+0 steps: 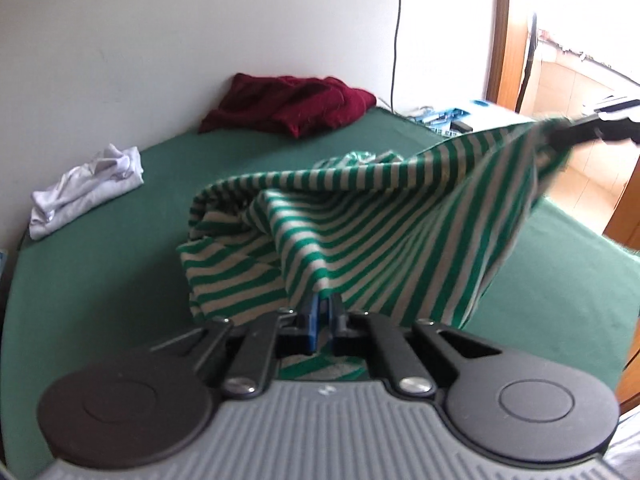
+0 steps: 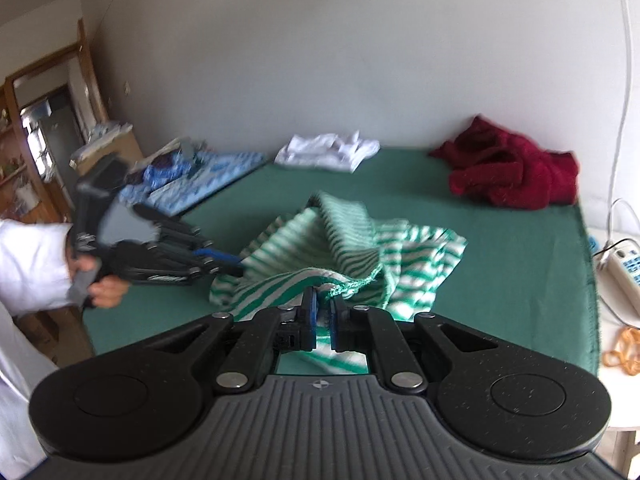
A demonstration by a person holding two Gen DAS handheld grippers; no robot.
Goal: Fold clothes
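Presently, on the green table (image 1: 120, 240): one green-and-white striped garment (image 1: 360, 216), lifted in part off the cloth and stretched between two grippers.

Left gripper (image 1: 325, 308): fingers clenched on a bunched edge of the striped garment, fabric pinched between the blue pads. Seen from the other side, this gripper (image 2: 236, 262) is carried by a hand (image 2: 106, 290) in a white sleeve (image 2: 32, 264), its tips buried in the garment's near-left edge.

Right gripper (image 2: 323, 304): fingers closed on a hemmed edge of the same garment (image 2: 360, 248). From the left camera it shows blurred at far right (image 1: 560, 130), holding a corner raised so the fabric slopes up towards it.

Red garment (image 1: 292, 108): crumpled heap at the table's far edge, against the wall.

White garment (image 1: 88, 188): folded loosely, also along the far edge, well apart from the red one.

Blue patterned items (image 2: 208, 176): beside the table end, blurred.
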